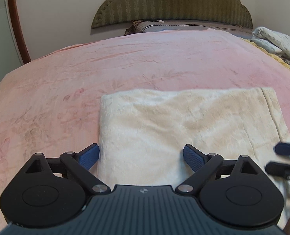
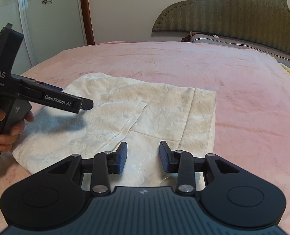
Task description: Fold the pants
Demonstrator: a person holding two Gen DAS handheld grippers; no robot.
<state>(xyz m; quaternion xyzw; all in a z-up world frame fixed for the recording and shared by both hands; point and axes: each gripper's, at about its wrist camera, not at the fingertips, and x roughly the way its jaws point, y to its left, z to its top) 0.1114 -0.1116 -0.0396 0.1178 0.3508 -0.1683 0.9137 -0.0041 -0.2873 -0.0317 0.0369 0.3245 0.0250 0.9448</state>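
The cream plush pants (image 1: 184, 121) lie folded into a rectangle on the pink blanket (image 1: 125, 62). My left gripper (image 1: 141, 156) hovers over their near left edge, jaws wide open, its left pad (image 1: 89, 156) over the blanket just off the cloth, nothing gripped. The right gripper's dark fingers (image 1: 285, 149) show at the right edge. In the right wrist view the pants (image 2: 145, 109) spread ahead. My right gripper (image 2: 143, 156) is just above their near edge, open a moderate gap, pads pressing on nothing. The left gripper (image 2: 84, 104), held by a hand (image 2: 10, 131), reaches in from the left.
A green padded headboard (image 1: 172, 2) and a grey pillow (image 1: 184, 26) stand at the far end. A folded floral quilt (image 1: 274, 41) lies at the far right. A brown door frame (image 2: 87, 13) and a flowered glass panel (image 2: 47, 9) are to the left.
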